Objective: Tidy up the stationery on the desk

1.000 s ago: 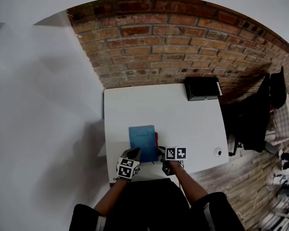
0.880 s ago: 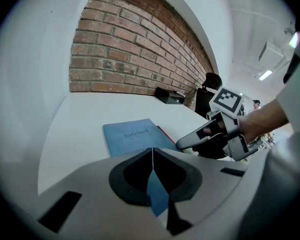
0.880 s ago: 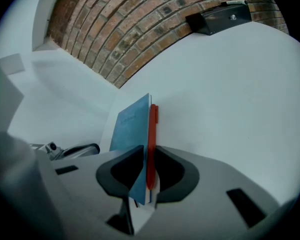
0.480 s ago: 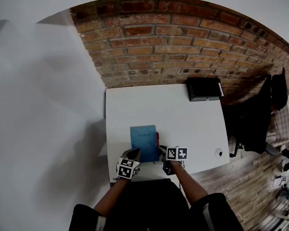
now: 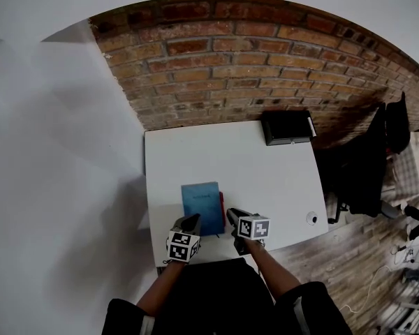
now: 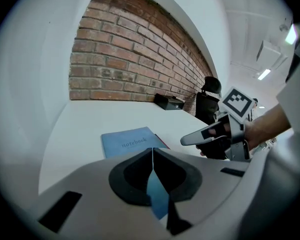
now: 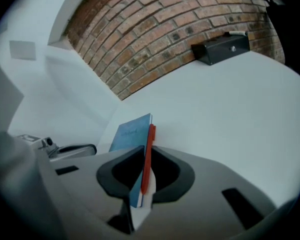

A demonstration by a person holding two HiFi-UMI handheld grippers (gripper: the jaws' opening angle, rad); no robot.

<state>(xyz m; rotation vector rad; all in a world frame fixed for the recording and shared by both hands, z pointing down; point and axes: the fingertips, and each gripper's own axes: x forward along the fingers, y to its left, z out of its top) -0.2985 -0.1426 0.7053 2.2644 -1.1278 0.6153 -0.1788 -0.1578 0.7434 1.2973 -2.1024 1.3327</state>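
Blue notebook [image 5: 202, 206] flat on the white bench [image 5: 265, 166], slim red pen [image 5: 221, 201] along its right edge.
Tilted down, right gripper [image 5: 232, 215] has jaws clenched on the pen's near end, and only its own view shows that; left gripper [image 5: 193, 220], jaws clamped empty, hovers at the notebook's near edge.
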